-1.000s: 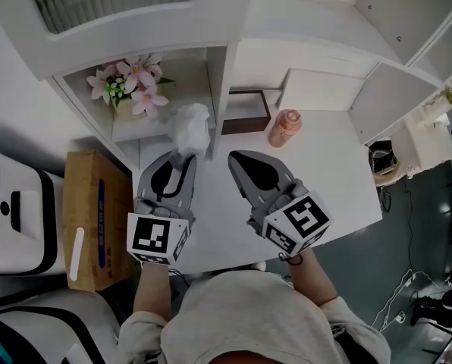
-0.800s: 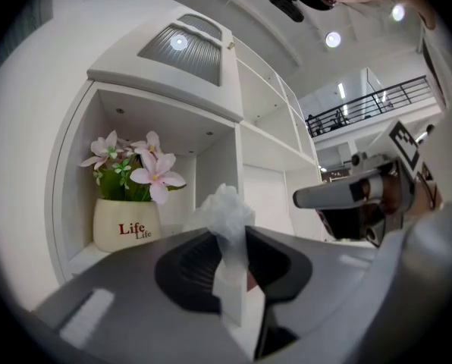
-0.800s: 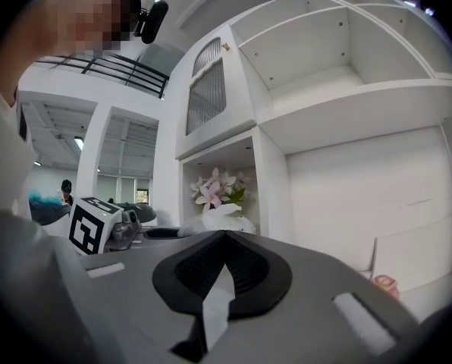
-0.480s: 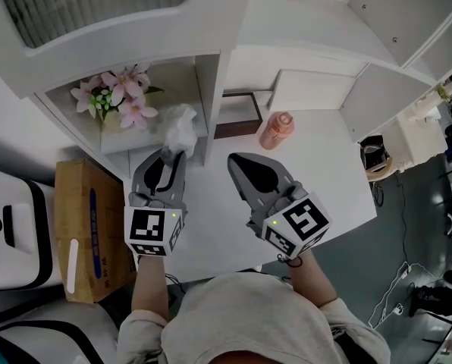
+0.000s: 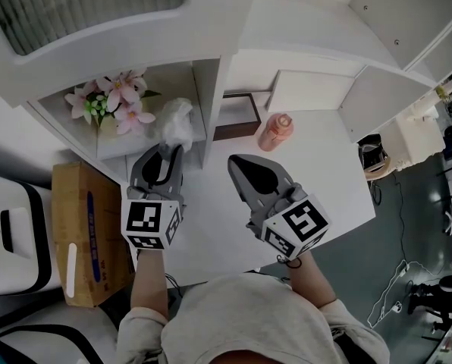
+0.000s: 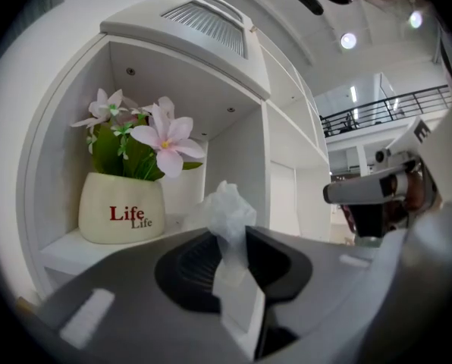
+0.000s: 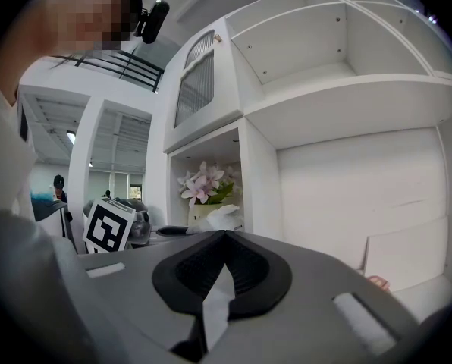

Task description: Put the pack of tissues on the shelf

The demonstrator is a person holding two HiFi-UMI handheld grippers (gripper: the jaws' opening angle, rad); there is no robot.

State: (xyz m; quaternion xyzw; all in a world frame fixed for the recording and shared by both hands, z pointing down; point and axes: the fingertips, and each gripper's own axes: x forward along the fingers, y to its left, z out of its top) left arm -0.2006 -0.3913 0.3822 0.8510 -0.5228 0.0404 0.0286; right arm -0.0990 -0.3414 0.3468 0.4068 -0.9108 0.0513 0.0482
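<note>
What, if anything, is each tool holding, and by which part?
The left tool grips the pack of tissues by its near end; the rest sticks out past the tips. The right tool is shut and holds nothing.

The white pack of tissues looks like thin, crinkled plastic film. The cream flower pot is smooth, glossy ceramic; the white shelf matt and smooth; the brown box plain cardboard.
</note>
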